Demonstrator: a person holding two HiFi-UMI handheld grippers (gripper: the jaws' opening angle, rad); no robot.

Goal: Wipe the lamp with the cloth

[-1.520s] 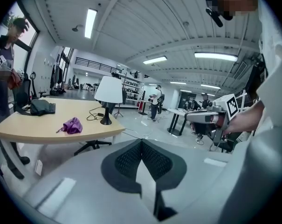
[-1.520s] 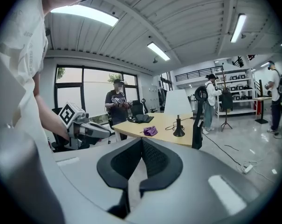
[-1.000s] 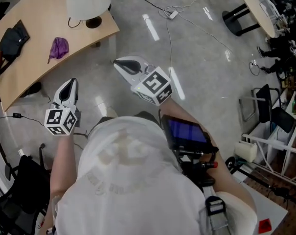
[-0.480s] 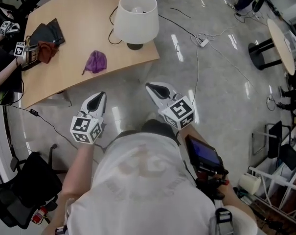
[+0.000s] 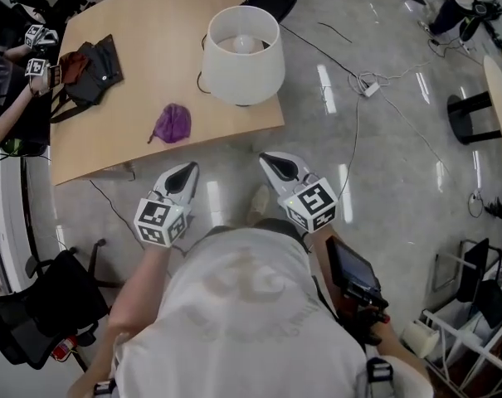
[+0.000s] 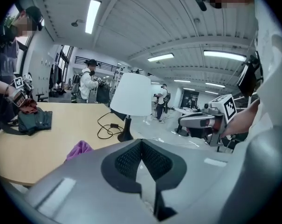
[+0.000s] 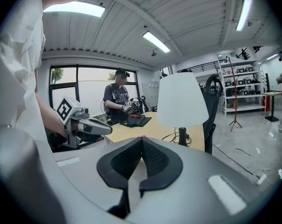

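at the upper centre of the head view, the lamp (image 5: pixel 242 55) is standing near the edge of the wooden table (image 5: pixel 151 15), and the purple cloth (image 5: pixel 173 123) is lying just to its left, not touching it. lower in the frame, the left gripper (image 5: pixel 187 169) and the right gripper (image 5: pixel 271 160) are hovering over the floor, short of the table. both are keeping their jaws pressed together and are gripping nothing. a black bag (image 5: pixel 97 60) is resting at the table's left side.

Ahead of the left gripper (image 5: pixel 187 171), the lamp (image 5: pixel 241 54) is white, the cloth (image 5: pixel 173 123) purple, the table (image 5: pixel 143 23) pale wood. Its cube (image 5: pixel 161 220) shows black-and-white squares.
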